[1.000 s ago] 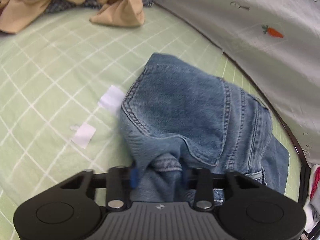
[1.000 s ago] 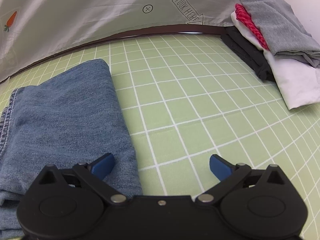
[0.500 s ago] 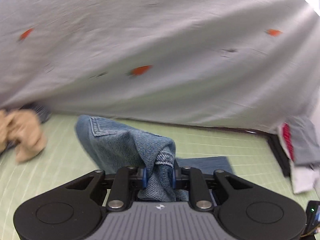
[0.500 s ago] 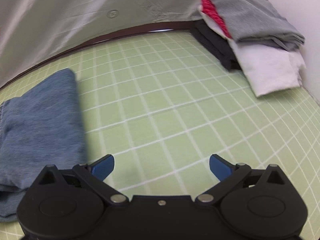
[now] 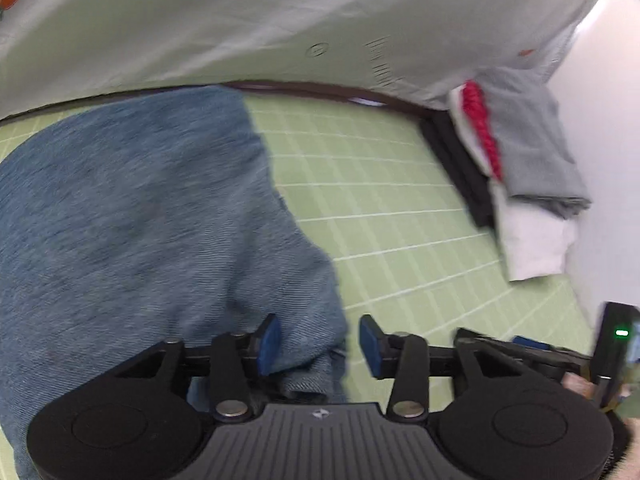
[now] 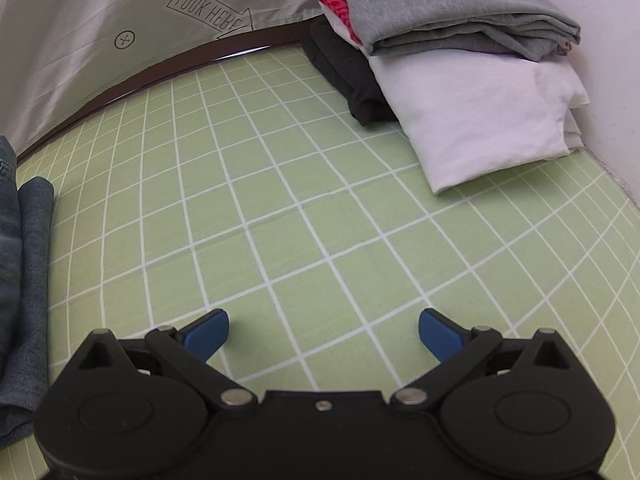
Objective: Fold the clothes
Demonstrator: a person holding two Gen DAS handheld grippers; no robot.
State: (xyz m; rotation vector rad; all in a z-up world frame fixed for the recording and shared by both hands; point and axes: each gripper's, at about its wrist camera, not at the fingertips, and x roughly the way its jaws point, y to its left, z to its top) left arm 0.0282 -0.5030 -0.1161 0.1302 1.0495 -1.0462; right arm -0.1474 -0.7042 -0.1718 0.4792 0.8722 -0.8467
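The blue jeans point(image 5: 152, 232) lie folded on the green checked sheet point(image 5: 384, 200) and fill the left of the left wrist view. My left gripper point(image 5: 316, 344) is open, its blue pads apart, with the near edge of the denim lying between and under them. In the right wrist view the jeans' folded edge point(image 6: 28, 280) shows at the far left. My right gripper point(image 6: 324, 332) is wide open and empty, low over the bare sheet point(image 6: 300, 200).
A stack of folded clothes point(image 6: 460, 80), grey on red, white and black, sits at the back right against the wall; it also shows in the left wrist view point(image 5: 520, 176). A grey printed cloth point(image 6: 120, 12) hangs behind the dark bed edge.
My left gripper carried the denim fold over to the right, laid it down and opened. My right gripper moved right, away from the jeans, and stayed open.
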